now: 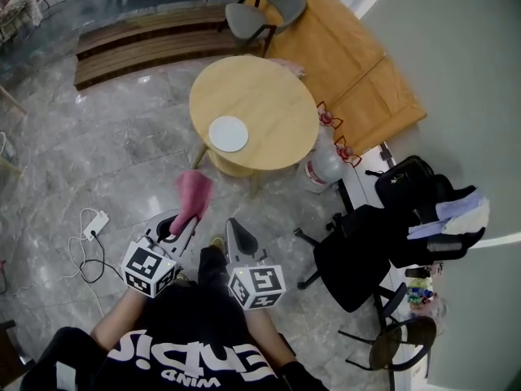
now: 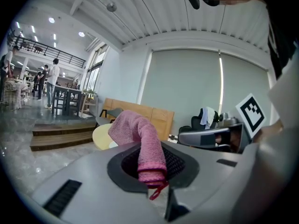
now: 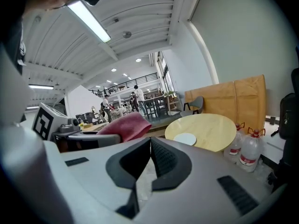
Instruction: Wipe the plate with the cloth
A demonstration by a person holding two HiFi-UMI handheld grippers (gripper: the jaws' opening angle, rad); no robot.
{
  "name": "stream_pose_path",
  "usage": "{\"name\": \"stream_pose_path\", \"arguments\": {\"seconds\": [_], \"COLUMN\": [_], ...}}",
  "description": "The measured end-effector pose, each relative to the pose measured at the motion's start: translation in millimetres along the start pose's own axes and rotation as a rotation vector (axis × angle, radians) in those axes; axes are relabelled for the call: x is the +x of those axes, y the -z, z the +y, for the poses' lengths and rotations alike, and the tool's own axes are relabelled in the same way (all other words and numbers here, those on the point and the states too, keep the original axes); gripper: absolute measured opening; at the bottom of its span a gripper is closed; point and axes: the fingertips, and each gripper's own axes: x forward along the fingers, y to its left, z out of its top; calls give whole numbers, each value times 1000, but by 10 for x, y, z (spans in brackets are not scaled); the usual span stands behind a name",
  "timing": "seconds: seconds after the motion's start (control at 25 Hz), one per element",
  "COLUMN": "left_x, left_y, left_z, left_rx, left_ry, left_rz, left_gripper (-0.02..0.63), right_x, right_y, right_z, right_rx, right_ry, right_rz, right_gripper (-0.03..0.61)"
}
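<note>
A white plate lies on the round wooden table, near its front-left edge; the plate also shows in the right gripper view. My left gripper is shut on a pink cloth, held over the floor short of the table. The cloth sticks up out of the closed jaws in the left gripper view. My right gripper is beside the left one, shut with nothing in it. Both are well short of the plate.
A grey chair stands behind the table, a wooden panel leans to the right. Two water bottles sit at the table's right foot. A black office chair with bags is at right. A power strip and cable lie left.
</note>
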Motion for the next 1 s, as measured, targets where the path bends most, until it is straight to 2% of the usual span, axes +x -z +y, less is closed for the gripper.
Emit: {"name": "stream_pose_path", "arguments": {"seconds": [0.48,0.72,1.0], "left_x": [887,1338,1748], "left_y": [-150,-227,-355], "left_z": [341,353,423], "left_rx": [-28,-38,-35], "left_ry": [-15,-14,-63], "left_rz": [40,53,56], "left_gripper": [51,51,51], "right_x": [548,701,923], "right_y": [-120,-158,-314], "right_z": [-724,-1139,-1514], "right_rx": [41,62,70], "right_ry": [-13,-19,-68], "right_rz": [62,97,105], "right_gripper": [23,23,23]}}
